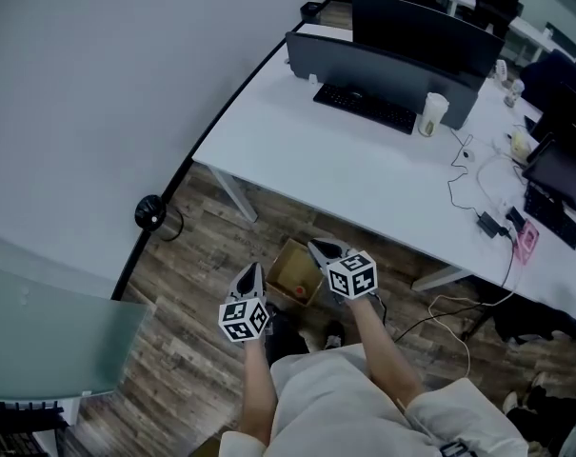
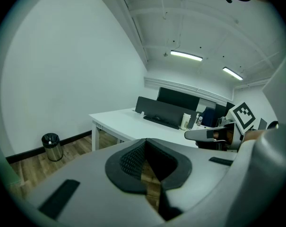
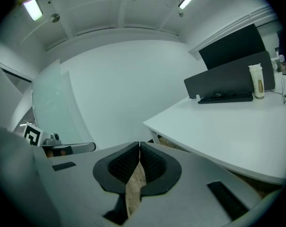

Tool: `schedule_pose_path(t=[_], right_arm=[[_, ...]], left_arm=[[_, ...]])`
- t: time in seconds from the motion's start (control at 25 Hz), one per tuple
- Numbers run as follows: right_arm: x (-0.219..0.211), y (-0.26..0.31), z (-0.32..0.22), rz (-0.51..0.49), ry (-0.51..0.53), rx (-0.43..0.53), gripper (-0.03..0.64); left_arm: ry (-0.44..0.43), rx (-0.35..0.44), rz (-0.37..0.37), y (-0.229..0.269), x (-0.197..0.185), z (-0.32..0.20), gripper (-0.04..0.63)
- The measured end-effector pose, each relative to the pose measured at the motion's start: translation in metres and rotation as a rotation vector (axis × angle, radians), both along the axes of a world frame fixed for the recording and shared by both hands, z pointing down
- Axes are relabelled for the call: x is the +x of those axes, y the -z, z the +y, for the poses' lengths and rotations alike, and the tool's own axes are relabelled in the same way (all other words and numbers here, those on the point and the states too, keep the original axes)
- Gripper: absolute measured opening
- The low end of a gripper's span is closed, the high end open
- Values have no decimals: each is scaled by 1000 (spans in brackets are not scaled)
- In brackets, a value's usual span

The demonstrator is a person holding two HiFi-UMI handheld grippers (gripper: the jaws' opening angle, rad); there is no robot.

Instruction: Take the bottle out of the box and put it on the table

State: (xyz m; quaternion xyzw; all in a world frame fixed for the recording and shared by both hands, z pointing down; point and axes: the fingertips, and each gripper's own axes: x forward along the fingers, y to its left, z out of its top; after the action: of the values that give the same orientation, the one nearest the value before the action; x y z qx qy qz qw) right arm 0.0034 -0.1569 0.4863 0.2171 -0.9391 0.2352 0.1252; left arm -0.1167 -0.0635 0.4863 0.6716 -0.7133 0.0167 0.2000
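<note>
An open cardboard box [image 1: 292, 270] stands on the wooden floor in front of the white table [image 1: 345, 165]. A small reddish thing [image 1: 298, 291] shows inside it; I cannot tell whether it is the bottle. My left gripper [image 1: 253, 272] hangs just left of the box and my right gripper [image 1: 318, 248] over its far right corner. Both are above the floor, apart from the box. In the left gripper view the left gripper [image 2: 145, 143] has its pads together with nothing between them. In the right gripper view the right gripper [image 3: 139, 148] is shut and empty too.
On the table stand dark monitors [image 1: 411, 41], a keyboard [image 1: 364, 108], a paper cup [image 1: 432, 114] and cables [image 1: 478, 193]. A small round bin [image 1: 152, 213] sits by the wall at the left. A glass panel [image 1: 40, 331] is at the lower left. A table leg [image 1: 232, 196] stands beyond the box.
</note>
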Motion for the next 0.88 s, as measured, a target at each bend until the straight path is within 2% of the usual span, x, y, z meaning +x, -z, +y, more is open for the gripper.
schedule_pose_path(t=[0.28,0.48,0.6,0.88], right_arm=[[-8,-12,-21,28,-36,-18,41],[-24,-44,-26,36,-66,-92,41],[-42,-67,-26,62,-68,-138,41],[-79,-121,-30,171,-54,-220,41]], left_arm=[[-60,-20,37,-14,-4,-31,14],[-97,-67,50,-39,-19,-41,14],[-86,-108,55,-59,-39,-44,15],[-40,-168,118,-104,-92,-52,15]])
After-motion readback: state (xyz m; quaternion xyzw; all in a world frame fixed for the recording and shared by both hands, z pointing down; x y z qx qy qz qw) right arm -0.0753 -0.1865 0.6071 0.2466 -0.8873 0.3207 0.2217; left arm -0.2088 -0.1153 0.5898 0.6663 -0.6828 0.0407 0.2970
